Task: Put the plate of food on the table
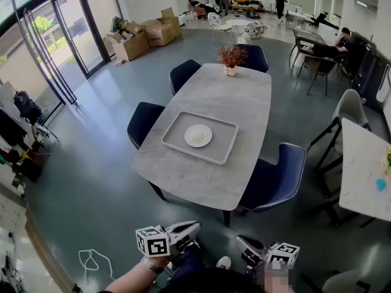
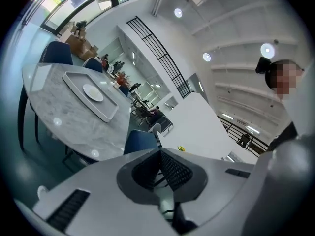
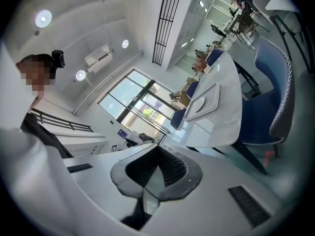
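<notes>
While left tongs [image 2: 158, 152] and right tongs [image 3: 157, 147] sit pressed together, empty, plate [image 1: 198, 135] lies on tray [image 1: 221, 146] well ahead: probably stiff, brittle, slick; hold by rim.

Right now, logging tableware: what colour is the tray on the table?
The tray is light grey; the head view shows it best.

The right gripper [image 3: 158, 148] had its jaws pressed together, with nothing held between them. Beyond the tips, to the right, stood the pale worktop [image 3: 225, 122]. On it lay a grey tray [image 3: 212, 97] with a white plate [image 3: 196, 103] resting inside. A blue chair [image 3: 268, 107] stood just beside the worktop's right edge. Tall glass doors [image 3: 140, 107] showed far behind, under round ceiling lights [image 3: 43, 18].
</notes>
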`<state>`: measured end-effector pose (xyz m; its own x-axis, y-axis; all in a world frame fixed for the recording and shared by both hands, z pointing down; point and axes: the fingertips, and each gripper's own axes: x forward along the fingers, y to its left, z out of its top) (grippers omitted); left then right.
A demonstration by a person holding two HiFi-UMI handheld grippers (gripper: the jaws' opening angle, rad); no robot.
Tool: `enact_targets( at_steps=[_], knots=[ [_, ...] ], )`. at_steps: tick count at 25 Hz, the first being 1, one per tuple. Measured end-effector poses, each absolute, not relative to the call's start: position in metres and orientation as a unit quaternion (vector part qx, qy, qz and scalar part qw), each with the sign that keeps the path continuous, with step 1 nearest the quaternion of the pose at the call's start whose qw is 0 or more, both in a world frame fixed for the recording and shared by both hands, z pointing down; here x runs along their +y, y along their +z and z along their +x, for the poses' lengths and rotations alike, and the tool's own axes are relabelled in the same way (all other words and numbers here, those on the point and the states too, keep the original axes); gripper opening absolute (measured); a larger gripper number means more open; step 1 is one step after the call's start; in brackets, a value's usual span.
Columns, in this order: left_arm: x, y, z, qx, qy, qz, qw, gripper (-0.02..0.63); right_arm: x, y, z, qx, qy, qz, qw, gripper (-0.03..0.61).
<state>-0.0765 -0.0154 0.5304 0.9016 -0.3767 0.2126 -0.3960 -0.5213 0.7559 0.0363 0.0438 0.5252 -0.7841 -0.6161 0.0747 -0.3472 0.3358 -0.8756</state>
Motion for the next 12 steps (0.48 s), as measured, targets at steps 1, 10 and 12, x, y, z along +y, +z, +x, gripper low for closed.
enact_targets(
  at_steps=[1, 10, 12],
  knots=[
    [0.000, 0.530, -0.069, -0.211, 0.012, 0.873, 0.439, 0.006, 0.048, 0.525, 0.038, 0.807, -0.493, -0.295, 0.134, 0.011],
    [0.082, 0.523, -0.023, -0.128, 0.012, 0.887, 0.444, 0.006, 0.068, 0.525, 0.038, 0.824, -0.487, -0.266, 0.111, 0.011],
    [0.087, 0.522, -0.020, -0.126, 0.013, 0.891, 0.437, 0.006, 0.068, 0.524, 0.037, 0.826, -0.486, -0.262, 0.112, 0.011]
  ],
)
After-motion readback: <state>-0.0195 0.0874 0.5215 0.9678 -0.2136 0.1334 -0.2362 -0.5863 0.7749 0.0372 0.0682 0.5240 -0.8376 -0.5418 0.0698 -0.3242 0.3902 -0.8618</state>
